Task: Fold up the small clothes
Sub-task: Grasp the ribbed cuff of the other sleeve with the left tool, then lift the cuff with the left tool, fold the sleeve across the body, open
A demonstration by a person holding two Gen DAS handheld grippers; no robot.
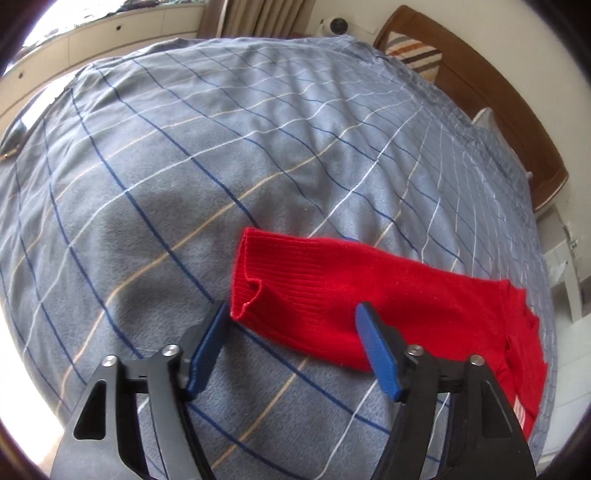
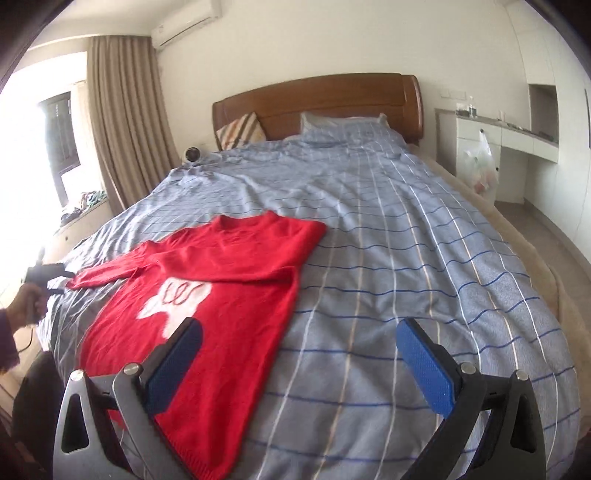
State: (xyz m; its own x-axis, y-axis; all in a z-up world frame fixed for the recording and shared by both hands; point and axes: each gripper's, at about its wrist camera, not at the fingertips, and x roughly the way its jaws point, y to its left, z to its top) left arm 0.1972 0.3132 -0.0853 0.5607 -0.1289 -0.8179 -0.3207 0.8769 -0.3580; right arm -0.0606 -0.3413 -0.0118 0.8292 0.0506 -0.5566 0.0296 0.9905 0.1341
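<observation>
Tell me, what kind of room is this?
A bedroom, most likely in a home: a bed with a wooden headboard, a pillow, curtains by the window and a wall air conditioner.

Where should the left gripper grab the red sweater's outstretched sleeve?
At the ribbed cuff, I'd say. It's the free end of the sleeve, lying flat on the bed cover nearest the open left gripper. Come in from the cuff's open end, low, one finger sliding under.

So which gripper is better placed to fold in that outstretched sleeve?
Probably the left gripper: its open jaws sit right at the sleeve cuff. The right gripper hovers open over the sweater hem.
</observation>
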